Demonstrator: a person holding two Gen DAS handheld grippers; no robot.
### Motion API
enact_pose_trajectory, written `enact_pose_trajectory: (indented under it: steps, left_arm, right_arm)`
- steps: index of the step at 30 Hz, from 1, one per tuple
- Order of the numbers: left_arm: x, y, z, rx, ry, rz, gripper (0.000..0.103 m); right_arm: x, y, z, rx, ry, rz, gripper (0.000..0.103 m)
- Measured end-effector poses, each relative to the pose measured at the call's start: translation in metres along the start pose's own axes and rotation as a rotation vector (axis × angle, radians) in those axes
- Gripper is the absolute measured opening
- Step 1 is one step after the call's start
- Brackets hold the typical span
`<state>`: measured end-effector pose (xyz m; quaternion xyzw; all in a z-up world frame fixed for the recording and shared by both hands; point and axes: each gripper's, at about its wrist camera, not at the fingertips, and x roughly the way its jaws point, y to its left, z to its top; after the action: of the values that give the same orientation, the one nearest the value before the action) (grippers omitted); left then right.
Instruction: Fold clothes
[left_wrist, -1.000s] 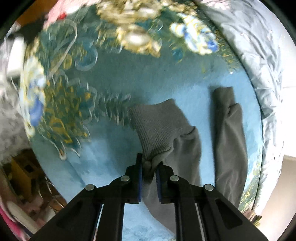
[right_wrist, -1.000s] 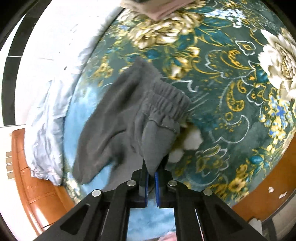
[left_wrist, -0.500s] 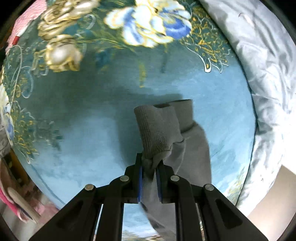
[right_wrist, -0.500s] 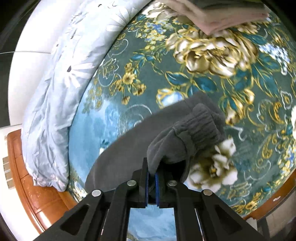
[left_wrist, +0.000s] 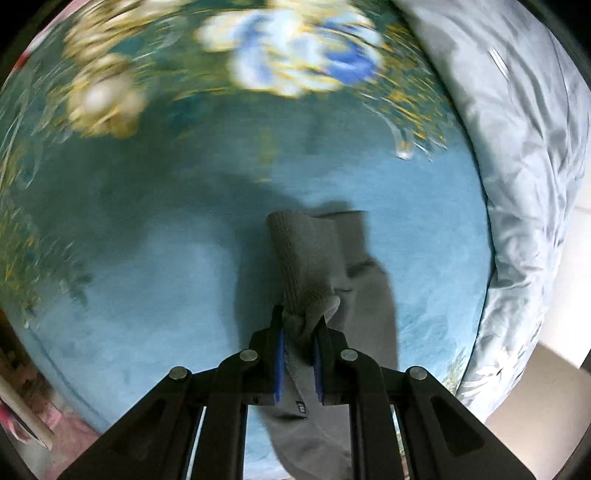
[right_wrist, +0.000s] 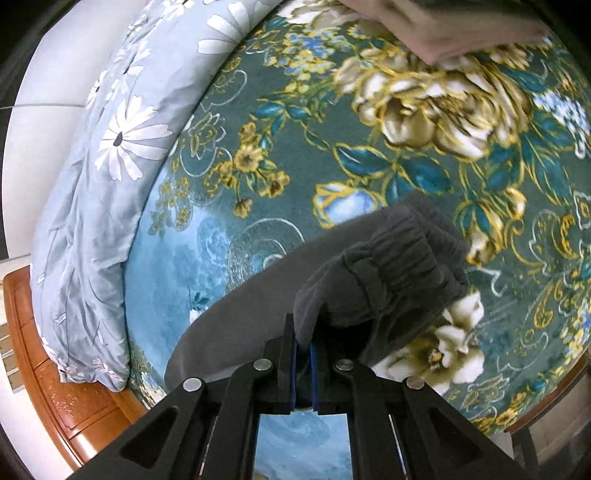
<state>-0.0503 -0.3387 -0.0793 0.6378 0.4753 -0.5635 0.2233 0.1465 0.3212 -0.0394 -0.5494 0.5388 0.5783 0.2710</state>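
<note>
A pair of grey sweatpants hangs between my two grippers above a blue and green floral blanket (left_wrist: 147, 258). My left gripper (left_wrist: 299, 325) is shut on the ribbed ankle cuff (left_wrist: 301, 258) of the sweatpants, and the leg (left_wrist: 369, 314) hangs down to its right. My right gripper (right_wrist: 303, 341) is shut on the gathered elastic waistband (right_wrist: 399, 273) of the sweatpants, and the grey cloth (right_wrist: 251, 310) trails down and left from it. The blanket also shows in the right wrist view (right_wrist: 369, 147).
A pale blue quilt with white daisies (right_wrist: 92, 192) lies along the bed's edge; it also shows in the left wrist view (left_wrist: 524, 184). A folded pinkish garment (right_wrist: 461, 33) lies at the far end of the blanket. A wooden bed frame (right_wrist: 55, 387) runs below the quilt.
Both grippers kept their grip and lifted the sweatpants. The two legs, apart a second ago, now hang together. The right view swung toward the quilt side.
</note>
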Motion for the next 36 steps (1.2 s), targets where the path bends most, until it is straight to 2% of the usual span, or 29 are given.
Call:
enact_pose_trajectory:
  steps: [3, 5, 7, 10, 13, 19, 24, 25, 29, 30, 32, 35, 36]
  left_arm:
    - [-0.021, 0.047, -0.012, -0.043, 0.001, 0.012, 0.012]
    - [-0.031, 0.071, -0.023, -0.053, 0.002, 0.049, 0.012]
    - [-0.032, 0.084, -0.024, -0.068, 0.017, 0.089, 0.012]
    - [-0.017, 0.084, -0.014, -0.104, 0.057, 0.107, 0.012]
    - [-0.002, 0.061, -0.001, -0.097, 0.078, 0.114, 0.012]
    - [0.026, -0.016, 0.022, -0.111, 0.126, 0.031, 0.013]
    - [0.05, -0.056, 0.029, -0.098, 0.146, -0.028, 0.013]
    - [0.057, -0.06, 0.03, -0.094, 0.151, -0.055, 0.013]
    - [0.079, -0.064, 0.035, -0.058, 0.181, -0.232, 0.028]
    - [0.078, -0.062, 0.034, -0.043, 0.17, -0.258, 0.029]
    - [0.074, -0.058, 0.033, -0.014, 0.151, -0.316, 0.044]
    - [0.053, -0.046, 0.026, 0.054, 0.145, -0.454, 0.049]
    - [0.044, -0.04, 0.024, 0.086, 0.132, -0.478, 0.051]
  right_arm:
    - [-0.005, -0.008, -0.012, 0.003, 0.015, 0.009, 0.006]
    - [-0.01, -0.011, -0.021, -0.015, 0.029, 0.004, 0.006]
    - [-0.01, -0.011, -0.025, -0.034, 0.041, -0.007, 0.006]
    - [-0.009, -0.01, -0.027, -0.066, 0.056, -0.033, 0.006]
    - [-0.005, -0.008, -0.021, -0.065, 0.062, -0.034, 0.006]
    - [0.002, 0.001, 0.005, -0.034, 0.061, -0.028, 0.006]
    - [0.017, 0.005, 0.02, -0.009, 0.05, -0.032, 0.006]
    - [0.02, 0.006, 0.023, -0.002, 0.048, -0.029, 0.006]
    - [0.032, -0.001, 0.033, 0.051, 0.011, -0.004, 0.008]
    - [0.036, -0.004, 0.035, 0.073, 0.005, 0.007, 0.009]
    - [0.042, -0.006, 0.037, 0.085, -0.013, 0.008, 0.01]
    - [0.047, -0.003, 0.039, 0.066, -0.032, -0.011, 0.01]
    - [0.047, -0.001, 0.039, 0.047, -0.037, -0.018, 0.013]
